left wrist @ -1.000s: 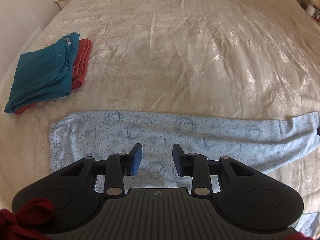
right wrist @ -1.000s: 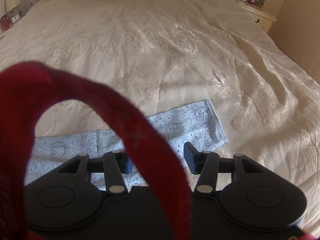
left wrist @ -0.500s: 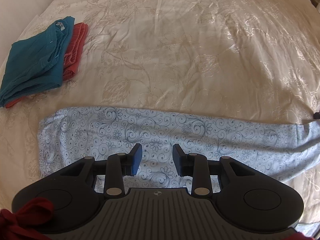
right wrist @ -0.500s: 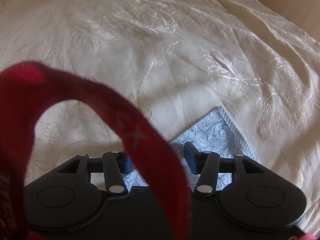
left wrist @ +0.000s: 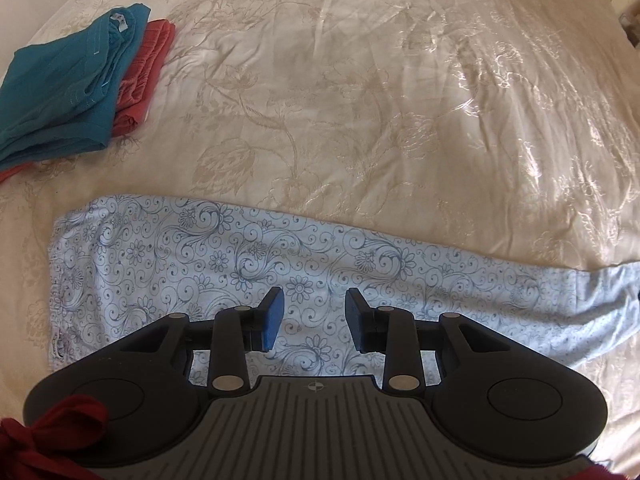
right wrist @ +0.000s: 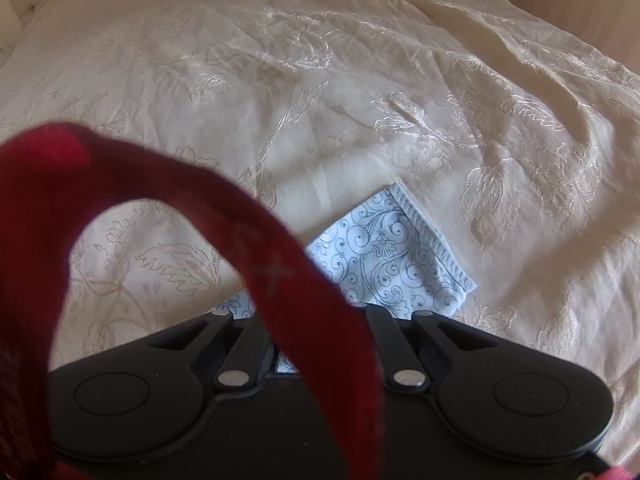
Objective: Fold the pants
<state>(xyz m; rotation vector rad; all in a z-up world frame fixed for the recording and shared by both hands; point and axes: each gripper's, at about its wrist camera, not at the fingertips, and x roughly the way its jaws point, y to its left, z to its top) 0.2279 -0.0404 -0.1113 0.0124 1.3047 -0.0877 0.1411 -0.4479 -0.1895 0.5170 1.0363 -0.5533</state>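
Light blue pants with a dark swirl print (left wrist: 280,264) lie flat in a long strip across the cream bedspread (left wrist: 360,100), waist end at the left. My left gripper (left wrist: 313,320) is open just above the middle of the strip, with nothing between its blue pads. In the right wrist view the hem end of a pant leg (right wrist: 392,256) lies just ahead of my right gripper (right wrist: 320,320). Its arms have swung inward and it looks shut on the leg fabric. A red strap (right wrist: 256,264) hides its fingertips.
A folded teal garment (left wrist: 60,80) lies on a folded red one (left wrist: 144,68) at the far left of the bed. The bedspread (right wrist: 280,100) stretches wide beyond the pants. A wall shows at the far right (right wrist: 580,0).
Both grippers have moved lower and closer to the pants. The right gripper's fingers, open a moment ago, have drawn together over the hem end. The left gripper stays open.
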